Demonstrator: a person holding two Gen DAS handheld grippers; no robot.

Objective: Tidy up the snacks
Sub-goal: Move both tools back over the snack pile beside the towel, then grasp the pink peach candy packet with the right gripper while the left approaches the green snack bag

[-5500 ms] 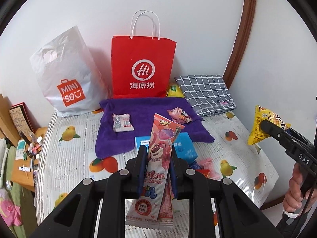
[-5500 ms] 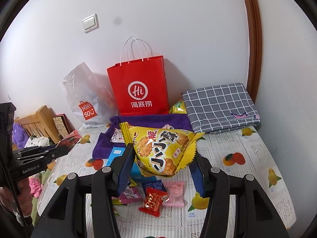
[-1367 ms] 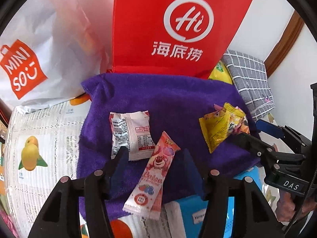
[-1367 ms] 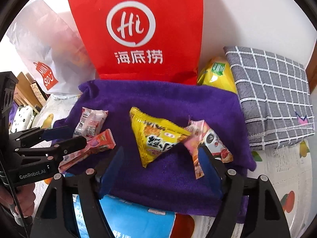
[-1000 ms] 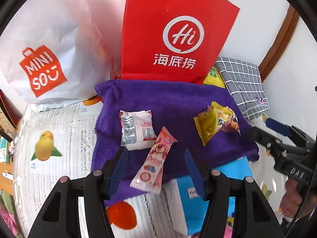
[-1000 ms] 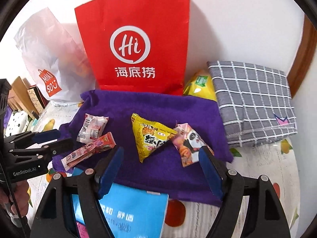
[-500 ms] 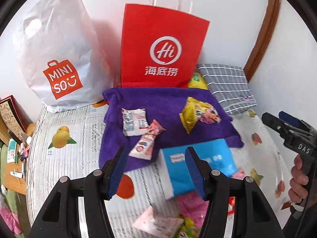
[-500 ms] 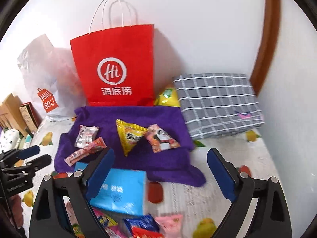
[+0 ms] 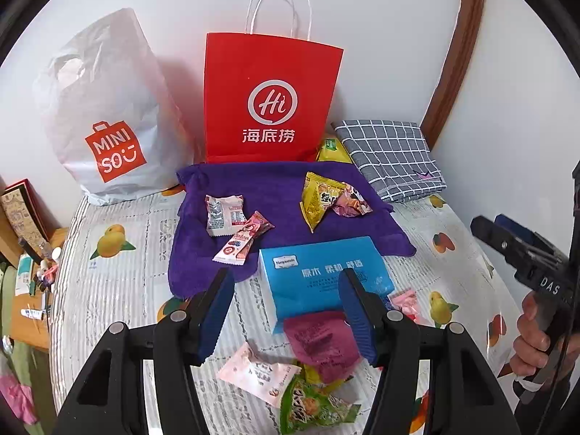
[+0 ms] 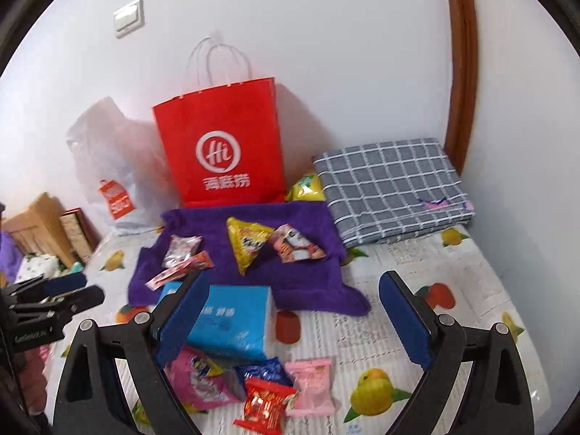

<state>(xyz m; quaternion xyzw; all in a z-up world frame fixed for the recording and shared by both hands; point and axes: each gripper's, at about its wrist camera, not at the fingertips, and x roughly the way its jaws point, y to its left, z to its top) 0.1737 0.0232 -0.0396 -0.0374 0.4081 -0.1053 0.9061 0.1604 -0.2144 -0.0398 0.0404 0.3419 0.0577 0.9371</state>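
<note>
On the purple towel [image 9: 290, 195] four snacks lie sorted, but both empty, wide-open tools, left tool [image 9: 286, 311] and right tool [image 10: 293, 319], could snag overlapping loose packets [image 10: 268, 388] beside the blue tissue pack [image 9: 322, 275].

A red paper bag [image 9: 270, 101] standing against the wall bears a white "Hi" in a ringed logo above the characters "海底捞", while the white plastic bag [image 9: 105, 108] beside it carries an orange shopping-bag emblem reading "MINI SO". The letters "DAS" show in white on the black body of the right gripper [image 9: 507, 239] at the edge of the left wrist view. White characters on the blue tissue pack [image 9: 322, 275] are too small to read with certainty.
</note>
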